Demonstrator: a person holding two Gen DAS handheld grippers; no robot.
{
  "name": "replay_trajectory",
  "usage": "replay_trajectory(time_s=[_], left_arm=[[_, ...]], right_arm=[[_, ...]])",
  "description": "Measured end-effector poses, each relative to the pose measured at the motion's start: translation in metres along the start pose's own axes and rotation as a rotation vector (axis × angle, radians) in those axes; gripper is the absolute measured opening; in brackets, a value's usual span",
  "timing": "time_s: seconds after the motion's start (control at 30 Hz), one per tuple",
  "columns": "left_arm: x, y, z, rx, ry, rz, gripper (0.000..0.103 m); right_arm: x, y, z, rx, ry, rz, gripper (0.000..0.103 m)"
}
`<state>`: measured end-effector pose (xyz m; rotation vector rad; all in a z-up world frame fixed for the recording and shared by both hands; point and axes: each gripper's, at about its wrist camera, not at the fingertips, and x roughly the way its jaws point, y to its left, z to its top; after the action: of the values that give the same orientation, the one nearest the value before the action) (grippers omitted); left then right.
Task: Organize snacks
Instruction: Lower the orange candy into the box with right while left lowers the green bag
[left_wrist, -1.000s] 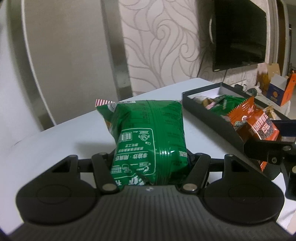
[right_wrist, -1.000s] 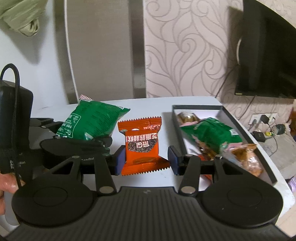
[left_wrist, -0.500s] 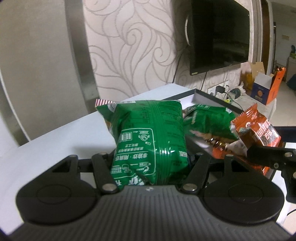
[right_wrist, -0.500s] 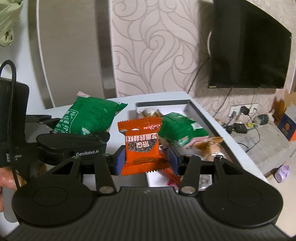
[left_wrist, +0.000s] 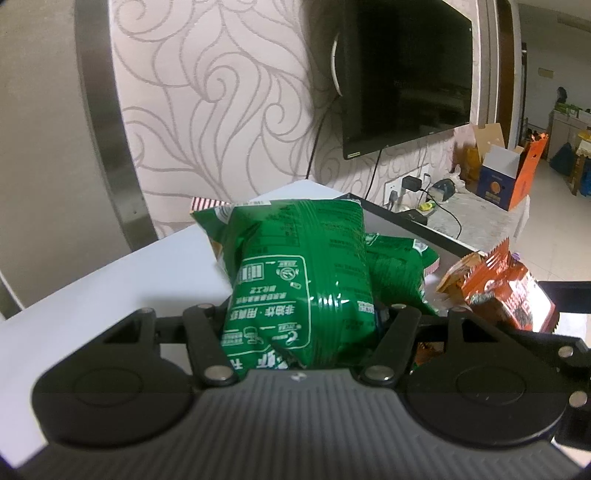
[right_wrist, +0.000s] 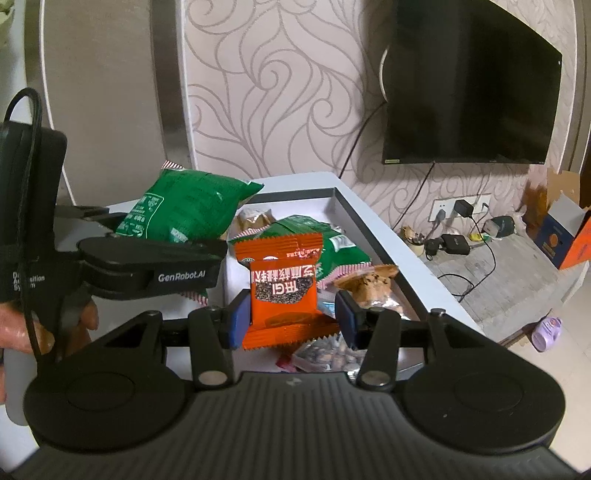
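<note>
My left gripper (left_wrist: 301, 317) is shut on a green snack bag (left_wrist: 295, 273) and holds it above the near-left edge of the dark tray (right_wrist: 373, 225); the bag also shows in the right wrist view (right_wrist: 188, 210). My right gripper (right_wrist: 290, 314) is shut on an orange snack packet (right_wrist: 284, 288), held over the tray; the packet shows at the right of the left wrist view (left_wrist: 506, 291). Inside the tray lie another green bag (right_wrist: 332, 243) and several small brown and tan snack packs (right_wrist: 369, 282).
The tray sits on a white table (left_wrist: 110, 280) near its right edge. A wall with swirl wallpaper and a black TV (right_wrist: 469, 88) stands behind. Chargers, cables and boxes (right_wrist: 565, 232) lie on the floor at the right.
Both grippers have moved right with their snacks, from over the bare table to over the tray. The tray contents now lie directly under the two held packs.
</note>
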<state>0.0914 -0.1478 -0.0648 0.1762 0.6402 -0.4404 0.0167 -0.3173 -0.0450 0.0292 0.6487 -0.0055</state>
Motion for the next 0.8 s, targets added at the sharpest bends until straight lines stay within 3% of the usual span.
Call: replay_trajectory(time_s=[0.8], left_arm=[[0.037, -0.016, 0.011, 0.016, 0.027, -0.041, 0.066]], right_arm=[[0.020, -0.021, 0.002, 0.027, 0.030, -0.020, 0.055]])
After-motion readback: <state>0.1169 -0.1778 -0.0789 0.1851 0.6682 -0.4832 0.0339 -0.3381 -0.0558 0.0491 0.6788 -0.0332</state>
